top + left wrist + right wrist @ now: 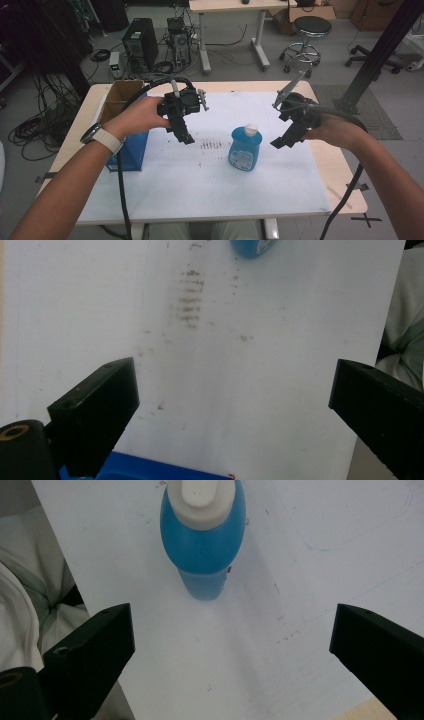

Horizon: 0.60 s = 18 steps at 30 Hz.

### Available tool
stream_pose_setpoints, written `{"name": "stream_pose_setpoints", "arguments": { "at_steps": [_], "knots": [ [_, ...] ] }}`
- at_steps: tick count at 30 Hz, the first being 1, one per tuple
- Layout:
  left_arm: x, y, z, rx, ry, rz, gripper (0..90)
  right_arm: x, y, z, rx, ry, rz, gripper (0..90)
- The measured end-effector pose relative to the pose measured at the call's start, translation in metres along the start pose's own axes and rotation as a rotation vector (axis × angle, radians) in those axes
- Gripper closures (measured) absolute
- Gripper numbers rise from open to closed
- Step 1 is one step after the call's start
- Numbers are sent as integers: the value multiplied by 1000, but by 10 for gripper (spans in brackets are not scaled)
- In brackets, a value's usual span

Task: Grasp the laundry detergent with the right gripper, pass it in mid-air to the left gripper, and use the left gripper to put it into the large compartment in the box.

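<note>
A blue bottle (245, 148) with a white cap stands upright near the middle of the white sheet (200, 185). My left gripper (183, 134) hovers above the sheet to the bottle's left, open and empty. My right gripper (286, 139) hangs to the bottle's right, also open and empty. The right gripper view looks down on the bottle (205, 535) from above, ahead of its wide-apart jaws (232, 645). In the left gripper view the bottle's base (252, 247) peeks in at the top edge, beyond the open jaws (235, 400).
An open blue cardboard box (125, 130) stands at the table's left, by the left forearm; its blue corner (150, 472) lies under the left gripper. Dark smudges (210, 145) mark the sheet left of the bottle. Cables trail from both grippers over the front edge.
</note>
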<state>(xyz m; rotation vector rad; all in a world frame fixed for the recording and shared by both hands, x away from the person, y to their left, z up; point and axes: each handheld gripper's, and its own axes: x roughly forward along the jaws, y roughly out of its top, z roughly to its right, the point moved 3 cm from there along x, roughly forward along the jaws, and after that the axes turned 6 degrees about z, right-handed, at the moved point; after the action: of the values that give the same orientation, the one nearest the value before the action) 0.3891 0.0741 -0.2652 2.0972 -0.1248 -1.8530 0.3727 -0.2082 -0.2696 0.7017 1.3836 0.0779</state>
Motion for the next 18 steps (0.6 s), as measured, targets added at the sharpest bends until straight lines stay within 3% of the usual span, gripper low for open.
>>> {"name": "stream_pose_setpoints", "arguments": {
  "at_steps": [18],
  "knots": [
    [-2, -4, -2, -7, 11, 2, 63, 21, -23, -4, 56, 9, 99, 39]
  ]
}}
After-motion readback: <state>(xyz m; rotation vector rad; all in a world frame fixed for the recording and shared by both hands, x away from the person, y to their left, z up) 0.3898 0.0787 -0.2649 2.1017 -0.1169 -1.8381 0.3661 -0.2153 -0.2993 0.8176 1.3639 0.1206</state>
